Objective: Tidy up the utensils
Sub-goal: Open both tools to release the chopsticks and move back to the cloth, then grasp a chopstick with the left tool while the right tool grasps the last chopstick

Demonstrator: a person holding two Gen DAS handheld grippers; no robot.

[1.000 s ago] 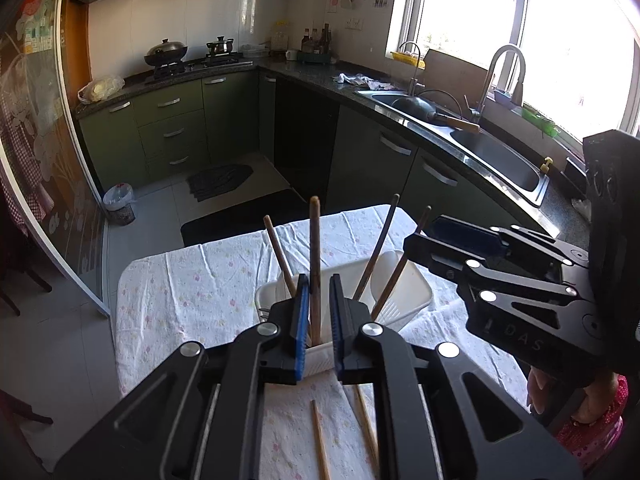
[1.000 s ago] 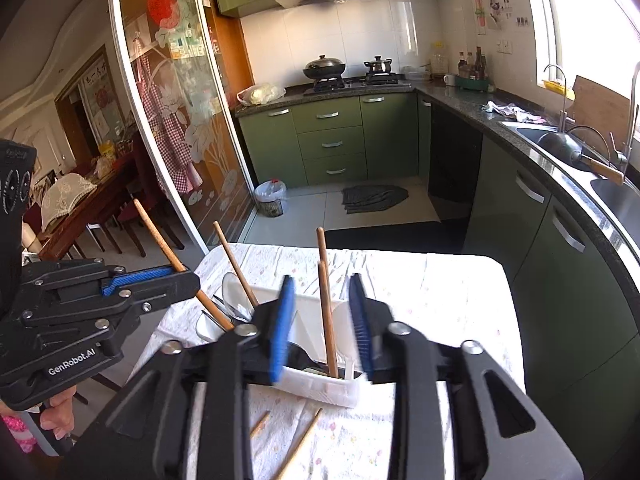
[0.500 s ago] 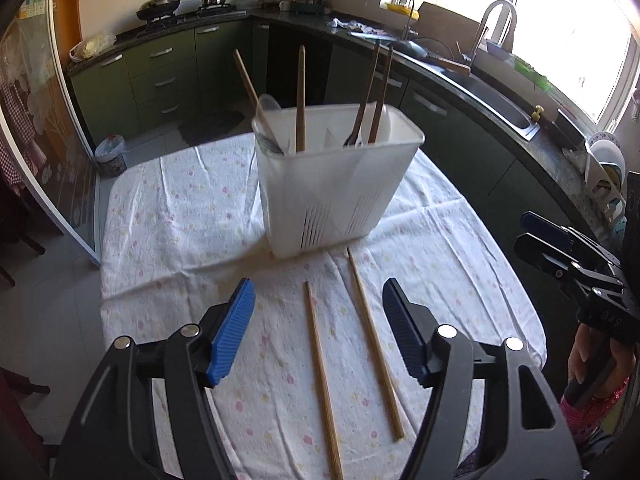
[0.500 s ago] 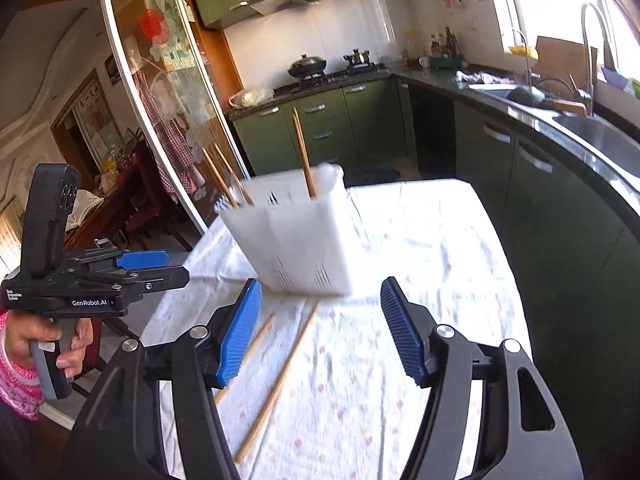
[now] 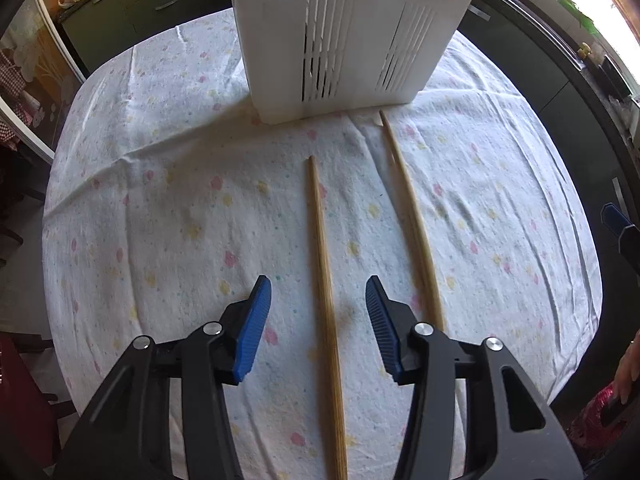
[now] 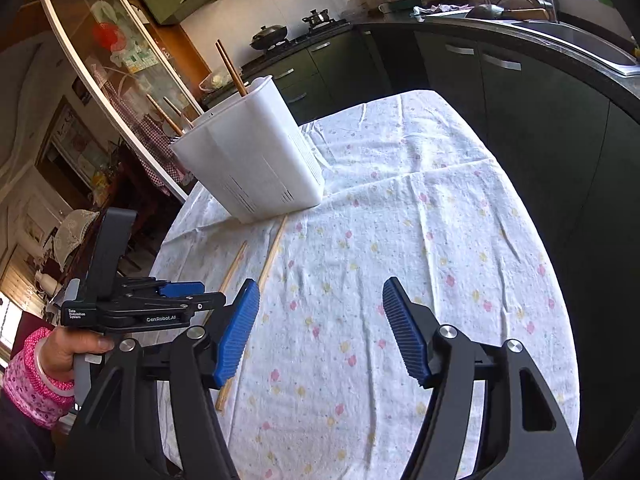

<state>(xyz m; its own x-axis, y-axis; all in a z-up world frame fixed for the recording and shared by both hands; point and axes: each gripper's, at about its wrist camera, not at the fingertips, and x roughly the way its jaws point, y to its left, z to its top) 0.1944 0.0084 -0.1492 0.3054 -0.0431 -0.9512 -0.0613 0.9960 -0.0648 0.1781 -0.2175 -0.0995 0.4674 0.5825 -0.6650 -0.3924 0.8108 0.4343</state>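
Two slim wooden chopsticks [image 5: 322,264] [image 5: 412,212] lie on the floral tablecloth [image 5: 160,200] before the white slotted plastic holder [image 5: 344,36]; the left gripper [image 5: 319,300] straddles one, jaws apart, empty; right gripper [image 6: 320,320] likewise spread, idle; best lower squarely, then pinch mid-shaft.

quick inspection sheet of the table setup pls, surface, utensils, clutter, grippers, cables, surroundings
surface: table under a creased floral cloth.
job's things: white holder stands on the cloth, chopsticks upright in it; two loose chopsticks lie flat before it, left one, right one.
clutter: nothing seen.
grippers: left gripper open, straddling the left chopstick, contact not clear; right gripper open, empty, above bare cloth.
cables: nothing seen.
surroundings: green cabinets, stove with pots, sink, glass door.
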